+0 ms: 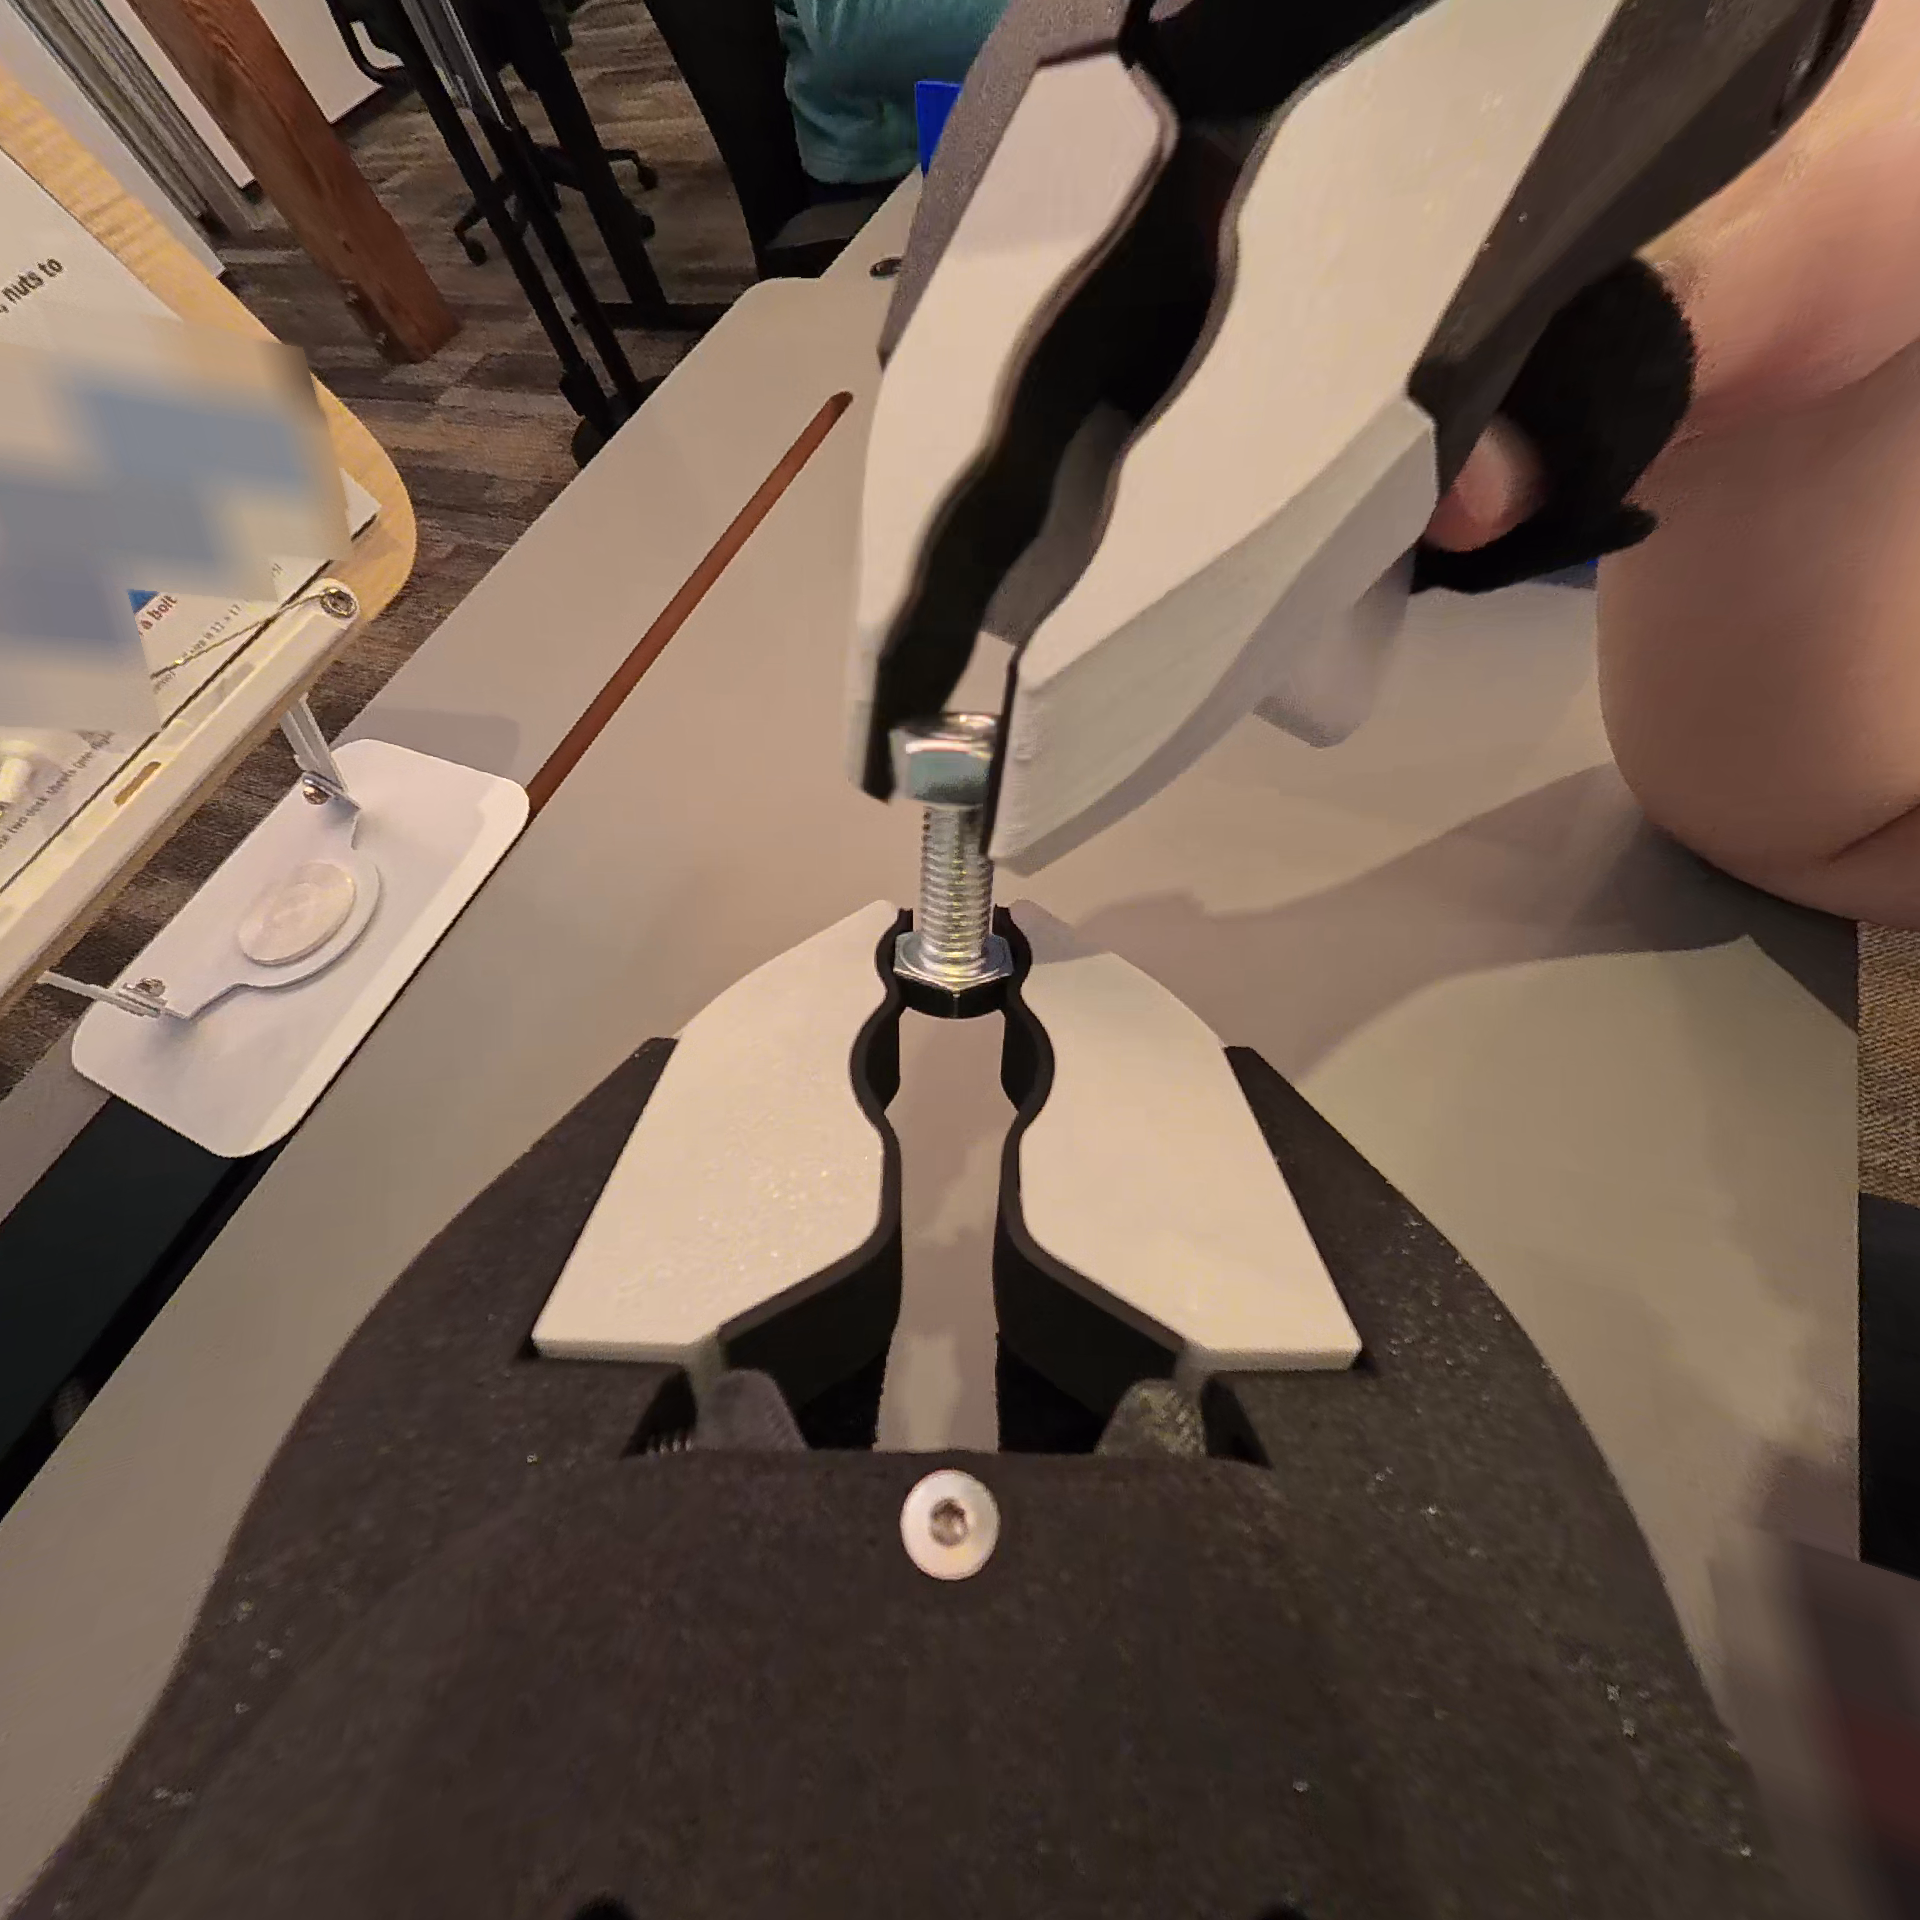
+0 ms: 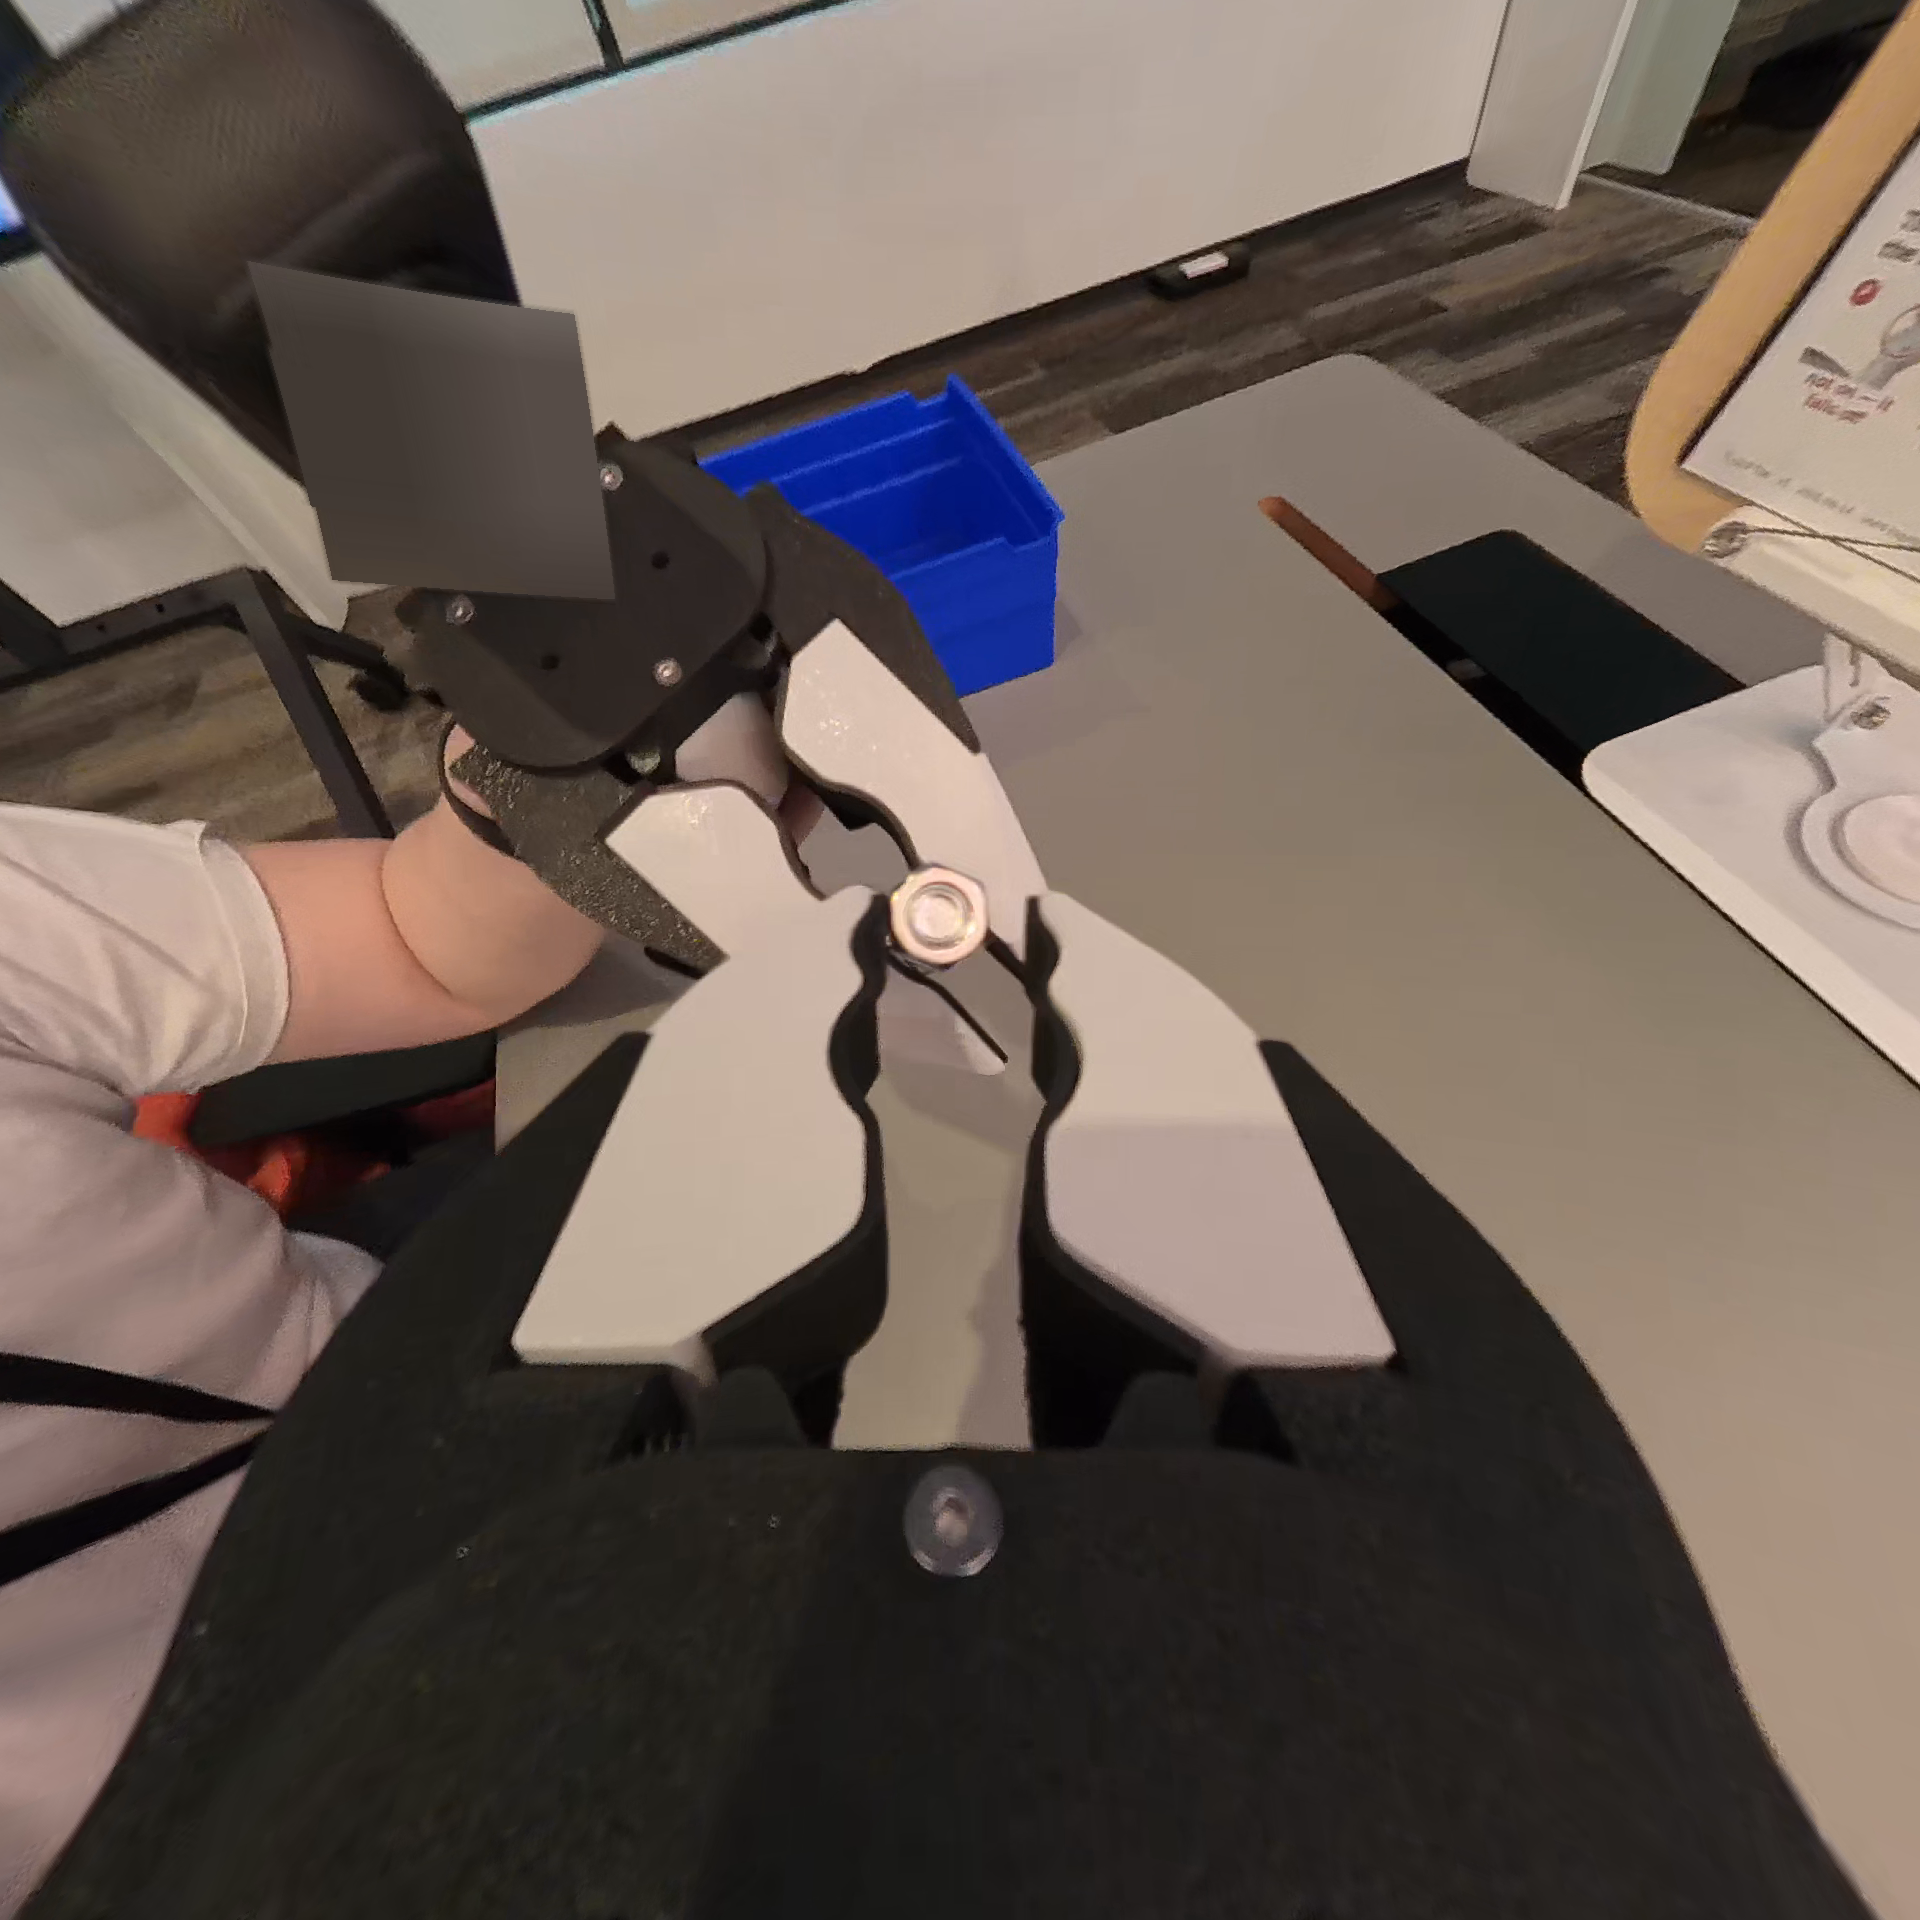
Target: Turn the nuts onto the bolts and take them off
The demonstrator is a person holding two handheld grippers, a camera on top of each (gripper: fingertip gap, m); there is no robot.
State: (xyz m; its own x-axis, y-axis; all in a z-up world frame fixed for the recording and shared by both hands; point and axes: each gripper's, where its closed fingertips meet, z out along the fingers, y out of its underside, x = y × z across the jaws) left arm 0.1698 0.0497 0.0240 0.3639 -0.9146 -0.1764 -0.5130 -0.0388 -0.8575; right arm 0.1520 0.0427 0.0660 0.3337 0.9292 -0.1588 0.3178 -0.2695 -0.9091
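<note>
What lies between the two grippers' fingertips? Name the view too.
Only the bolt's bare threaded shank, upright, running from the upper hex piece in the right gripper to the lower hex piece in the left gripper. Left wrist view shows it.

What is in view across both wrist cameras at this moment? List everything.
bolt: one, silver, upright between the two claws
nut: one, silver, low on the bolt's thread
bin: one, blue, far table edge
table: one, grey, under everything
board: one, wooden, holds printed sheets, on a white stand
chair: one, black, behind the table
left claw: one, grey-black, shut on the nut
right claw: one, grey-black, shut on the bolt's head
person's forearm: bare, behind the left claw
</note>
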